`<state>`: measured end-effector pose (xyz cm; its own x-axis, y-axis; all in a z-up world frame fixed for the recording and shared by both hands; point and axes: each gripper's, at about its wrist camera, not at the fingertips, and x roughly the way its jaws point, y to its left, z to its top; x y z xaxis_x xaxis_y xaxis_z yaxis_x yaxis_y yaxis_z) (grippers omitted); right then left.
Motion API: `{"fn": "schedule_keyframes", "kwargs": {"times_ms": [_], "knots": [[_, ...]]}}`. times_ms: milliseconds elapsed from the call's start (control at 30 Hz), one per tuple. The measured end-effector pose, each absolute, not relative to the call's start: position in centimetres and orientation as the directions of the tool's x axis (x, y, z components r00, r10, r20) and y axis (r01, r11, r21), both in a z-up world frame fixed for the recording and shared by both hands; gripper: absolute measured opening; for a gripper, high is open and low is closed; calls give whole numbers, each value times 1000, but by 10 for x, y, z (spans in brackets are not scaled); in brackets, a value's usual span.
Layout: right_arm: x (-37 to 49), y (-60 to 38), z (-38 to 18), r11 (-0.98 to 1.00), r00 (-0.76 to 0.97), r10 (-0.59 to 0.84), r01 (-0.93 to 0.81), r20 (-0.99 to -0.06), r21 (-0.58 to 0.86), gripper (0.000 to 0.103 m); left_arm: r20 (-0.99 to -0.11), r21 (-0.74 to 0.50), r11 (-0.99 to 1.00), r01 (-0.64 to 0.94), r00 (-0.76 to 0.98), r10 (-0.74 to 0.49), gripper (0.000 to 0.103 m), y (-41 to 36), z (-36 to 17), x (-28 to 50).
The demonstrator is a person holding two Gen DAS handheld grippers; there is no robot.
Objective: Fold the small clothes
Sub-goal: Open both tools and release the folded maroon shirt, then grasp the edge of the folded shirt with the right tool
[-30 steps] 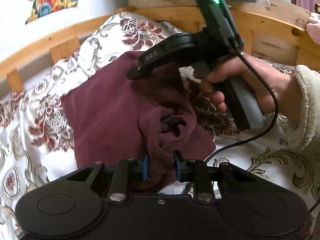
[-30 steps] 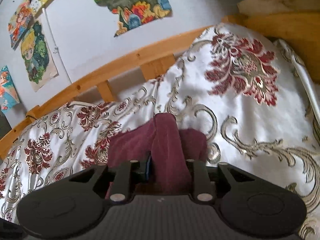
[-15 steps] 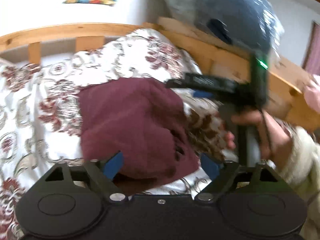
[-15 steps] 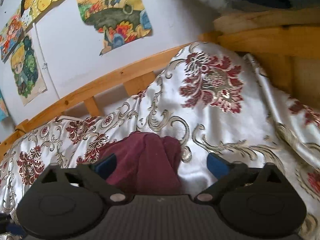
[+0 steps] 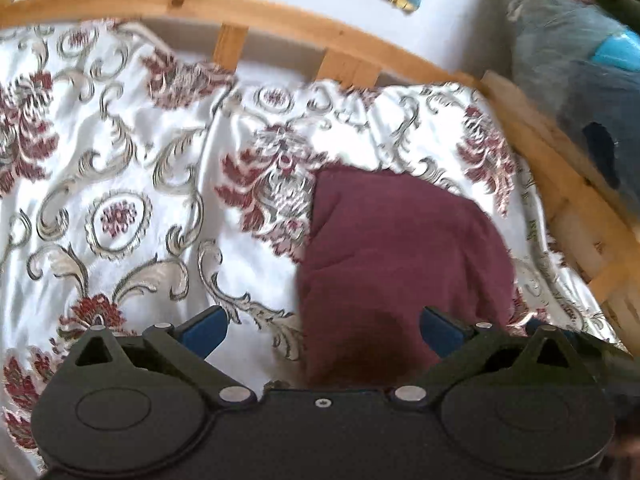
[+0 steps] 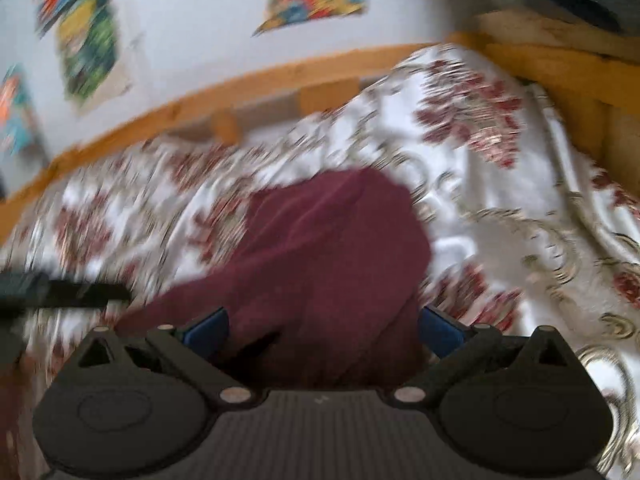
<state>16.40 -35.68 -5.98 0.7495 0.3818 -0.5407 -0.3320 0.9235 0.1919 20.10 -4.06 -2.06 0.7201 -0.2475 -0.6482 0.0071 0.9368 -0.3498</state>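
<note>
Both grippers have let go of the maroon garment [image 5: 404, 248], which each pinched a second ago. The left gripper [image 5: 322, 330] has gone from nearly shut to opening toward its widest, blue fingers [image 5: 202, 330] spread apart; cloth lies between them at lower centre-right of its frame, but neither pad presses on it. The right gripper [image 6: 322, 330] stands fully spread, with the garment's near edge between its fingers [image 6: 440, 330] and no grip evident.

The garment rests on the floral bedspread [image 5: 120, 184], below the wooden bed rail [image 5: 280, 16], lying as a compact rounded bundle. In the right wrist view it fills the centre of the frame, with a tapering flap running toward the lower left. A dark bar at the left edge there [image 6: 64, 290] is probably the left gripper, though blur prevents certainty.

Assessment: release after a fold. The flap at lower left looks unaligned, so a further fold or tidy appears outstanding.
</note>
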Motion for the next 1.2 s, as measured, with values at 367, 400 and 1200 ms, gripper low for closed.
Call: {"fn": "schedule_keyframes", "kwargs": {"times_ms": [367,400,1200], "knots": [[163,-354,-75,935,709,321,-344,-628,89,103,-681,-358,933,51,669,-298,102,-52,-56,199],[164,-359,-72,931,718,343,-345,-606,118,103,-680,-376,925,43,665,-308,102,-49,-59,199],[230,-405,-68,928,869,316,-200,-381,315,7,-641,-467,880,87,652,-405,102,-54,-54,202]]}}
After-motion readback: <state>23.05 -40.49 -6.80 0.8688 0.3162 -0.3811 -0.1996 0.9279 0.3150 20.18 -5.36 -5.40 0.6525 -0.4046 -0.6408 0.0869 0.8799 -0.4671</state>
